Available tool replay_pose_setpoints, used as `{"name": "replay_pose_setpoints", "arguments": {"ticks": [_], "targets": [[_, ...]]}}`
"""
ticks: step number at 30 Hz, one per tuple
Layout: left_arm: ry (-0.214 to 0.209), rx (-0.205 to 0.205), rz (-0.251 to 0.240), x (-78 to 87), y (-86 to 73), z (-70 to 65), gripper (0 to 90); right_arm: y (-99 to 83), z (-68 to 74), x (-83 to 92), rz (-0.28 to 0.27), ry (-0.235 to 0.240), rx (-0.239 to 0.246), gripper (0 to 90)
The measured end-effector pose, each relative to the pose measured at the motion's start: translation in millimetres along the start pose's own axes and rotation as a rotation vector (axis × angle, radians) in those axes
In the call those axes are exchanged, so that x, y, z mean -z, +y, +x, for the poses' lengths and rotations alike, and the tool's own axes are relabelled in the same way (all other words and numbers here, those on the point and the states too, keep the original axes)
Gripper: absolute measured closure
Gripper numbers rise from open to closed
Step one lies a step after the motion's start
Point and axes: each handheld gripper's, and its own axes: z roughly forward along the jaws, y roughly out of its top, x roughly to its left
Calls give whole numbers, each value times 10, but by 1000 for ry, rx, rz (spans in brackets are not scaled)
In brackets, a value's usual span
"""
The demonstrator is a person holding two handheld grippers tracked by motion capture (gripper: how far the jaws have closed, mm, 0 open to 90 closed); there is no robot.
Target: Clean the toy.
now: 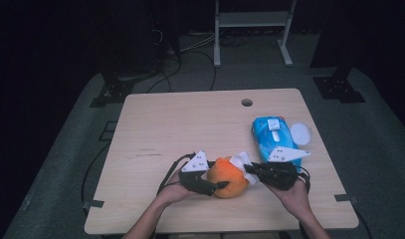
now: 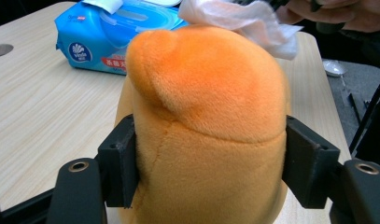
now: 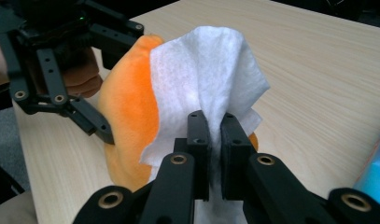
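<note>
the orange plush toy [image 1: 229,178] sits on the wooden tabletop [image 1: 190,124] near its front edge, between the two hands. the left claw [image 1: 216,186] comes at it from the left and grasps it: in the left gripper view its two black pads press against the toy's flanks [image 2: 206,121], one on each side, and the fur bulges above them. the right claw [image 1: 251,170] is clenched on a white wet wipe [image 3: 211,70], its jaws nearly touching with the sheet pinched between them; the wipe fans out above the pads and lies against the toy's right upper side [image 3: 129,93]. behind the right claw, just beside it, a blue wet wipe pack [image 1: 275,137] lies on the tabletop with a round white lid [image 1: 300,133] near its right edge.

the toy's lower part is cut off in the left gripper view, and the wipe hides much of it in the right gripper view. no face or feature can be made out. it looks roundish from the high view; in the left gripper view it stands taller than wide, a rounded bump at the top leaning towards the pack.
</note>
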Motion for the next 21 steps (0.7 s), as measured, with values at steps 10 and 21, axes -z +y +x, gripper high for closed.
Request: {"name": "replay_pose_setpoints", "arguments": {"ticks": [10,21], "targets": [[7,-47,19,-87,1,-128,307,127,327,-138,-24,87,91,839],[55,91,-9,-34,4,33,292,-6,78,-41,-16,-34,42,838]]}}
